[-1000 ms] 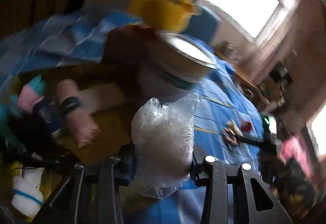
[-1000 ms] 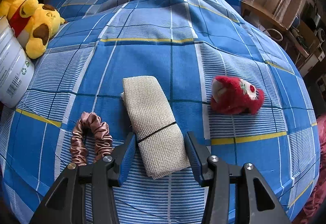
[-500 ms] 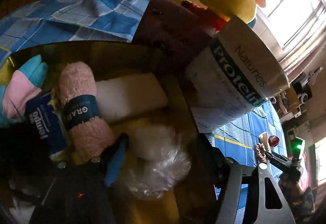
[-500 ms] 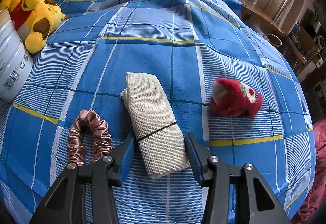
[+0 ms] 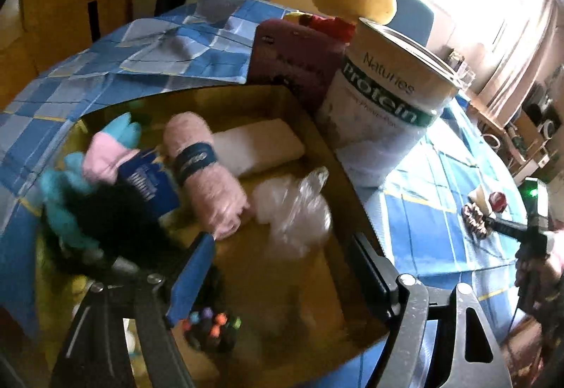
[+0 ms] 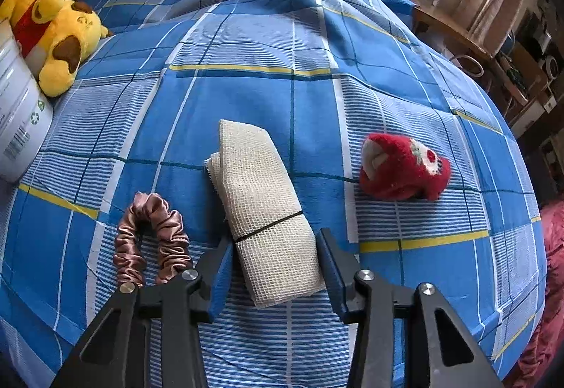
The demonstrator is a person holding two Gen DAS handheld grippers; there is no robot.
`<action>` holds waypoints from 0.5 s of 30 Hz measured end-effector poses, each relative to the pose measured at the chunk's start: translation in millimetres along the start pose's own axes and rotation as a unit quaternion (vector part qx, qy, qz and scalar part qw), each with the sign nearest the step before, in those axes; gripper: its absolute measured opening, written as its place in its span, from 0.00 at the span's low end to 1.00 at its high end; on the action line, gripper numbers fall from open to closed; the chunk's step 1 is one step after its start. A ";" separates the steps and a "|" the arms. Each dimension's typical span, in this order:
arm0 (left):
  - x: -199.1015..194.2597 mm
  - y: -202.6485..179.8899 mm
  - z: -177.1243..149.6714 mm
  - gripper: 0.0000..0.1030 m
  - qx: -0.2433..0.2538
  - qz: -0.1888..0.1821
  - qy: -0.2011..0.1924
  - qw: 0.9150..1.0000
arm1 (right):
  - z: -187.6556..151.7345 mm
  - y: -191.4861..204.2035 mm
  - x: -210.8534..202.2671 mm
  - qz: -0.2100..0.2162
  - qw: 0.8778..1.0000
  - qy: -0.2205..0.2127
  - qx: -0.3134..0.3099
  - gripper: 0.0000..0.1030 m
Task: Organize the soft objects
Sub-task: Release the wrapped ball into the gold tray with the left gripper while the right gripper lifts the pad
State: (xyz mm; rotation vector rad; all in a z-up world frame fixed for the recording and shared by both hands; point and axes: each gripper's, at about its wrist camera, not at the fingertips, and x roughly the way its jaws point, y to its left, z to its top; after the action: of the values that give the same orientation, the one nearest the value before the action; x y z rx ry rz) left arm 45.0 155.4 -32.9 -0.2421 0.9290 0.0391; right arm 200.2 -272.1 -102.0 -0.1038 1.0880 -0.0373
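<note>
My left gripper (image 5: 282, 261) is open and empty above a yellow box (image 5: 356, 211). A clear plastic bag of white stuffing (image 5: 292, 208) lies loose in the box, just beyond the jaws. Beside it lie a pink rolled towel (image 5: 208, 176), a white foam block (image 5: 257, 148) and pink and blue plush pieces (image 5: 105, 155). My right gripper (image 6: 275, 268) is open, its jaws either side of a beige rolled mesh cloth (image 6: 264, 211) on the blue checked bedspread (image 6: 282, 88). A brown satin scrunchie (image 6: 151, 240) lies left of it, a red knitted toy (image 6: 402, 173) to the right.
A white protein tin (image 5: 391, 116) stands at the box's far right corner and shows at the left edge of the right wrist view (image 6: 17, 127). A yellow plush bear (image 6: 56, 39) leans behind it. A maroon case (image 5: 292, 63) stands behind the box. A black item with coloured beads (image 5: 211, 328) lies in the box.
My left gripper carried the plastic bag over the box, opened and let it go; the bag now lies inside. My right gripper has held its place around the mesh cloth.
</note>
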 end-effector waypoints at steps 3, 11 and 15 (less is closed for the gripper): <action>-9.0 0.2 -8.7 0.76 0.006 0.012 -0.005 1.000 | 2.3 -6.5 0.1 0.002 1.000 0.001 0.018 0.38; -20.6 5.9 -12.3 0.84 0.021 0.022 -0.019 0.999 | 8.7 -30.2 -19.1 0.036 0.992 -0.012 0.119 0.35; -26.8 2.4 -11.3 0.89 0.039 0.026 -0.035 0.998 | 30.9 -24.5 -38.9 0.027 0.992 -0.023 0.125 0.35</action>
State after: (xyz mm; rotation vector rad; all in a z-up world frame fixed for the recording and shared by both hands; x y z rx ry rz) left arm 19.7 157.1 -18.5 -0.1436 0.8661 0.0584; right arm 210.0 -291.2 -51.0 0.1491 1.0312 -0.1223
